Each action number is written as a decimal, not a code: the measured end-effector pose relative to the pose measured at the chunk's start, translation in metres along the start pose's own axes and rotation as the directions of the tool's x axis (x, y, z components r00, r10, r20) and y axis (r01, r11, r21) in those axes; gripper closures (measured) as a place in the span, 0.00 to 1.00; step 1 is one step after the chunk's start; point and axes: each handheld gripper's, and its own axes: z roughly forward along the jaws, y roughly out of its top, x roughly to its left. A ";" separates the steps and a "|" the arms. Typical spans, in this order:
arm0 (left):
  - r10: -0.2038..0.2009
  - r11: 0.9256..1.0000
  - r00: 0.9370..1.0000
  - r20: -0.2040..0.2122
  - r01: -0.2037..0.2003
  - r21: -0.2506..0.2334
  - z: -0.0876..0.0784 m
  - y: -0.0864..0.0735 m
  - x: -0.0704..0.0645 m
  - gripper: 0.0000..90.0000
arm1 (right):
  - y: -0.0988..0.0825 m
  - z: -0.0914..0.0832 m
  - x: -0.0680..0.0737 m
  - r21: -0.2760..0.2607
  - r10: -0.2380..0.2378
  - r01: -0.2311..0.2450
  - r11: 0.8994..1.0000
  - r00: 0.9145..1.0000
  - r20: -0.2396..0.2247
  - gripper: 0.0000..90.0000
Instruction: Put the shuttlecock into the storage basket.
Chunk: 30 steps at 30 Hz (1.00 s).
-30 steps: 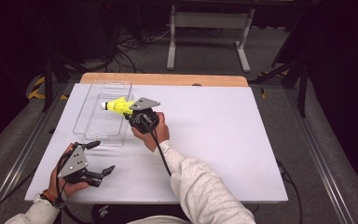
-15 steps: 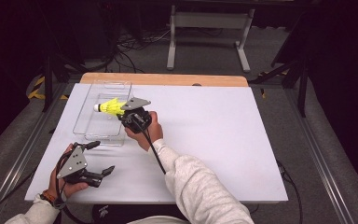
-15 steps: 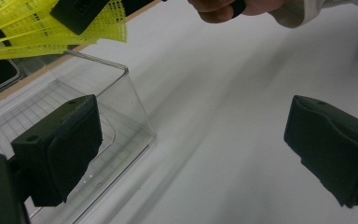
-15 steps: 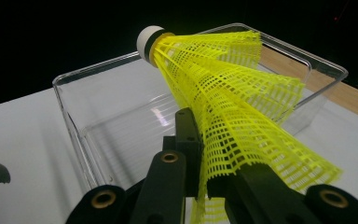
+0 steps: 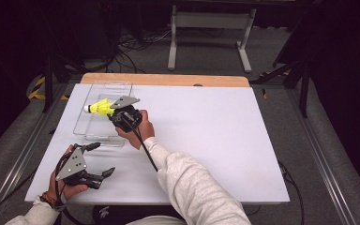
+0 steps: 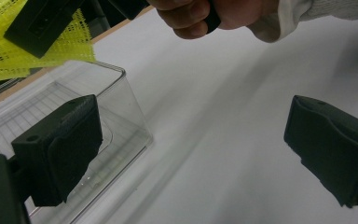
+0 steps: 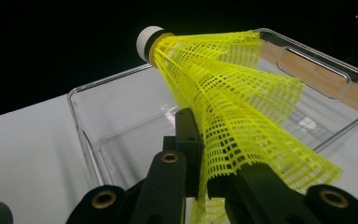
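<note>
In the high view the right claw (image 5: pixel 115 111) sits left of centre in the frame, pinched tight on the skirt of a yellow shuttlecock (image 5: pixel 99 108). The shuttlecock lies roughly level, its white cork tip pointing toward the left edge of the picture, and it hangs over the clear plastic bin (image 5: pixel 88 137) that stands on the left part of the white surface (image 5: pixel 225 140). The right hand (image 5: pixel 136 129) grips the tool from below and to the right, a pale sleeve running down toward the bottom of the frame.

The right gripper view looks along the jaws at close range — the yellow mesh skirt (image 7: pixel 242 121) is squeezed between the two black jaws at the bottom of the picture and fans out toward the right, while the cork tip (image 7: pixel 147 42) points to the upper left. Behind it lies the bin (image 7: pixel 81 126), its far wall with a handle slot at the upper right.

The left claw (image 5: pixel 98 159) rests at the lower left of the high view, held in the left hand (image 5: pixel 63 185), its jaws spread wide with nothing between them. In the left gripper view the two black pads stand far apart — one corner of the bin (image 6: pixel 135 126) lies between them at the left, and the shuttlecock's mesh (image 6: pixel 74 42) shows at the upper left.
</note>
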 end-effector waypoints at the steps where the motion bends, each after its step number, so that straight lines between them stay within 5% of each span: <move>1: 0.001 1.000 1.000 0.001 -0.001 0.000 0.000 0.000 0.000 0.06 | 0.000 0.000 0.000 0.000 0.000 0.000 1.000 1.000 0.000 0.98; 12: 0.003 1.000 1.000 0.012 -0.003 0.002 0.000 0.000 0.000 0.06 | 0.001 0.015 0.006 0.029 -0.006 0.007 1.000 1.000 -0.021 0.98; 22: 0.002 1.000 1.000 0.024 -0.002 0.008 0.002 -0.001 -0.001 0.06 | -0.011 0.033 0.006 0.147 -0.008 0.015 0.989 0.999 -0.050 0.97; 30: 0.008 1.000 0.999 0.035 -0.008 0.018 0.003 -0.001 -0.002 0.06 | -0.012 0.036 0.002 0.176 -0.009 0.019 0.984 0.998 -0.061 0.97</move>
